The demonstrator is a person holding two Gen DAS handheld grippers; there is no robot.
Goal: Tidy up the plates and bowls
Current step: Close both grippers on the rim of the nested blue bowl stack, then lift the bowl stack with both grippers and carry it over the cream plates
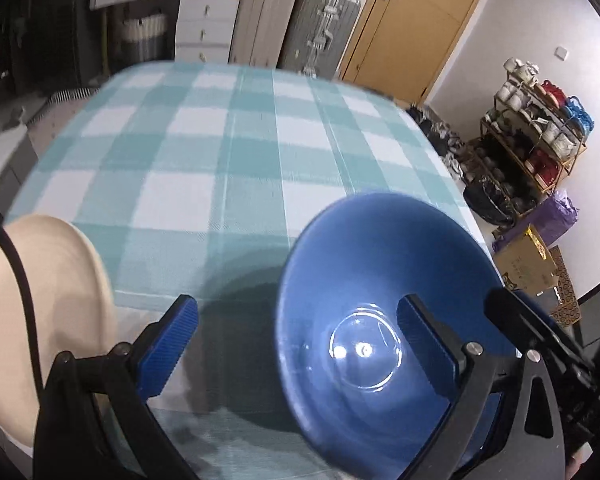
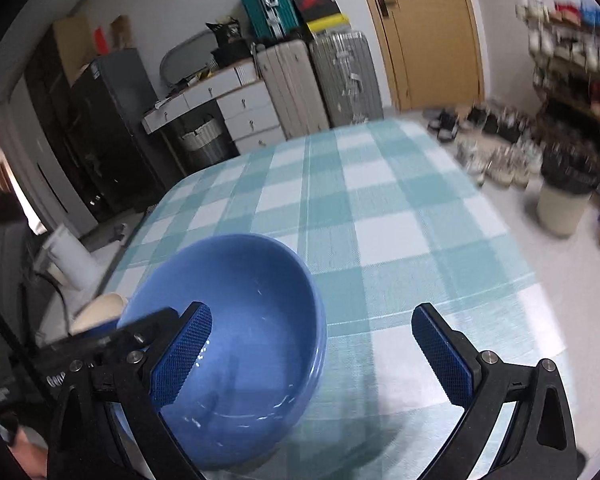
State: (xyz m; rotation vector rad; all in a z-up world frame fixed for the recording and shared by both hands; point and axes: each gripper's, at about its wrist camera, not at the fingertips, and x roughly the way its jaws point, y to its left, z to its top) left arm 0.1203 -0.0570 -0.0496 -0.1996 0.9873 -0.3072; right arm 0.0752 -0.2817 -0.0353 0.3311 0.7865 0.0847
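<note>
blue bowl at the near edge, both claws spread wide

the checked tablecloth [image 1: 228, 152] covers the table, and most of its surface is bare from the middle to the far rounded edge in both views. the left wrist view shows the right-hand table edge dropping to the floor, with a shelf rack [image 1: 536, 136] well apart; the right wrist view shows that same edge as well as the left one.

the blue bowl [image 1: 376, 280] sits near the front edge, mouth up and tipped a little toward the cameras. it is round, so it has no long axis. only the left wrist view shows the cream plate [image 1: 48, 308] broadly, at the table's near left, apart from the bowl; the right wrist view catches just a pale sliver [image 2: 100, 308] past the bowl.

the left gripper [image 1: 296, 344] has its jaws wide apart, its right finger [image 1: 428, 352] over the bowl's inside. the right gripper [image 2: 312, 356] is likewise spread, its left finger [image 2: 184, 356] over the bowl's inside, its other finger above bare cloth. whether either finger touches the bowl cannot be told.
</note>
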